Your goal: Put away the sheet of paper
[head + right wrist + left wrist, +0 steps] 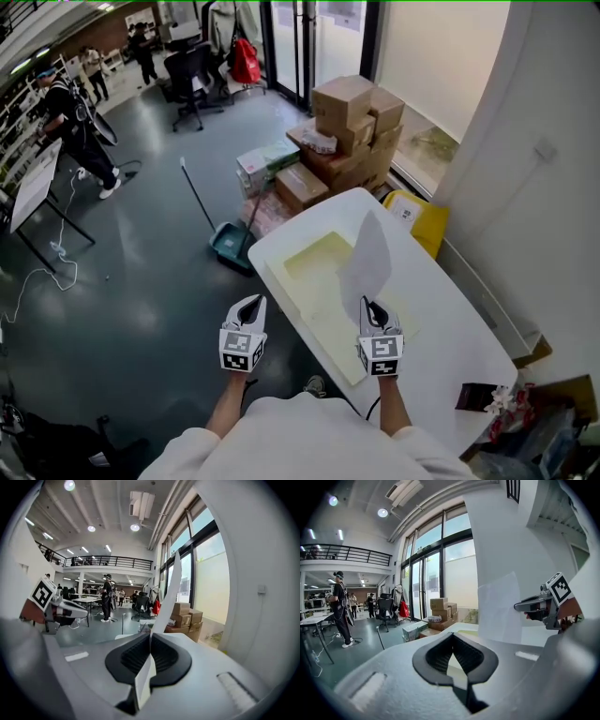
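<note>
A white sheet of paper (367,258) stands upright over the white table (450,328), pinched at its lower edge by my right gripper (372,305), which is shut on it. In the right gripper view the sheet (169,592) rises from between the jaws (150,644) and curves up and to the right. A pale yellow flat tray (309,267) lies on the table under and beyond the sheet. My left gripper (249,302) hangs off the table's left edge over the floor, jaws together with nothing in them (453,637). The left gripper view shows the sheet (499,606) held by the right gripper (520,605).
Stacked cardboard boxes (352,122) and a yellow bin (417,220) stand beyond the table's far end. A green dustpan with a long handle (230,244) lies on the floor at left. A small dark object (475,396) sits at the table's near right. A person (75,131) stands far left.
</note>
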Motion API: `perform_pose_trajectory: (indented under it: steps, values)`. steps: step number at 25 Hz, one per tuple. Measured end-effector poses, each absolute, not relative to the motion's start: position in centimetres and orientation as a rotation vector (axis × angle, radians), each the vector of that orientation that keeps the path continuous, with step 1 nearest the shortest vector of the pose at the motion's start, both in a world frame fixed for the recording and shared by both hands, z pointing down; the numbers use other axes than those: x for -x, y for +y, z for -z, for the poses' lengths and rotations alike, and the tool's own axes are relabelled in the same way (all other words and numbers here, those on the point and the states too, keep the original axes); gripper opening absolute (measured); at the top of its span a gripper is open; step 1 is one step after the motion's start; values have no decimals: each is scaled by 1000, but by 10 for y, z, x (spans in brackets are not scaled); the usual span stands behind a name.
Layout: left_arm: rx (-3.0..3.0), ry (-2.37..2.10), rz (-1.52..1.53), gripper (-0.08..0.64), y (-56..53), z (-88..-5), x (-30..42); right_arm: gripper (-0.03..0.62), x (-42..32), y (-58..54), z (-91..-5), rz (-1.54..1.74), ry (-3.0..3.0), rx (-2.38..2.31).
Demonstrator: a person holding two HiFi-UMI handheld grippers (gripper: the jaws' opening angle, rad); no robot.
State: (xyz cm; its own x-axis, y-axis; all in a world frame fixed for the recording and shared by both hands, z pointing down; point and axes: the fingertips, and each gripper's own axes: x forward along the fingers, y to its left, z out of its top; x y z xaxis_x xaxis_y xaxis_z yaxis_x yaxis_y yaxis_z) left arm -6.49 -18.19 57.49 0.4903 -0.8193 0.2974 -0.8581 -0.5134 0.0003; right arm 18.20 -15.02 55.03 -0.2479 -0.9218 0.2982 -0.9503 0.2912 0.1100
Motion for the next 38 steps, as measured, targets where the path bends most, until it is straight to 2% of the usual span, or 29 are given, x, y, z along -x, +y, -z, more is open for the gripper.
perform_pose_trajectory:
  steps: [9, 20, 25, 32, 38]
  values:
    - [-2550, -1494, -435, 6, -195, -581, 63, 2, -200, -178, -552, -271, -2369, -1753]
    - [-2609, -1365, -434, 6, -219, -591, 40, 2, -222, -184, -557, -693, -2471, -1950]
    - [-2601, -1340, -436, 6, -226, -600, 47, 2, -228, -185, -572, -1002, -2494, -2036]
    - [-2587, -1319, -438, 6, -231, -608, 56, 2, -240, -174, -593, -1592, -2612, -2093]
    - [-2586, -1295, -441, 6, -232, -613, 58, 2, -242, -165, -611, -1768, -2623, -2055]
